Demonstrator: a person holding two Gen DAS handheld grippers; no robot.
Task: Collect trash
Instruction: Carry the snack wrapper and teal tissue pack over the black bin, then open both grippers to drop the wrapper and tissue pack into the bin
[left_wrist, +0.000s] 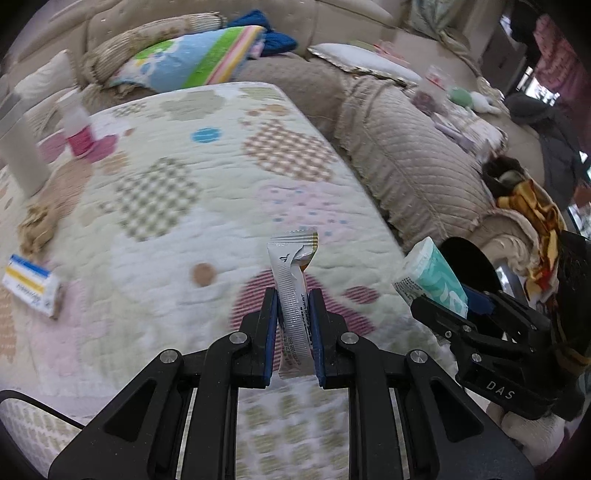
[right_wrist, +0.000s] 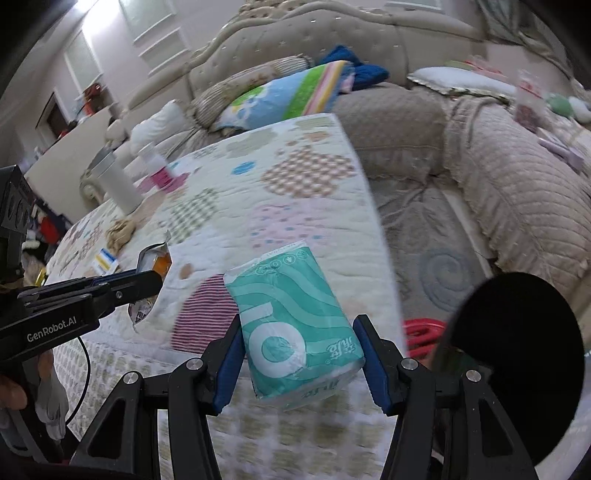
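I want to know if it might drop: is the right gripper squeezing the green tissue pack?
Touching. The right wrist view shows the tissue pack lifted above the quilt, wedged between both blue pads of the right gripper.

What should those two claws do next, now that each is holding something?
Probably carry both toward the black bin at the right and drop them in. The left gripper is shut on a torn sachet, the right gripper on a green tissue pack, both lifted off the quilt, so nothing more can be picked up yet.

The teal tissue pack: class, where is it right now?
The teal tissue pack sits clamped in the right gripper, held above the patterned quilt, just left of the black bin.
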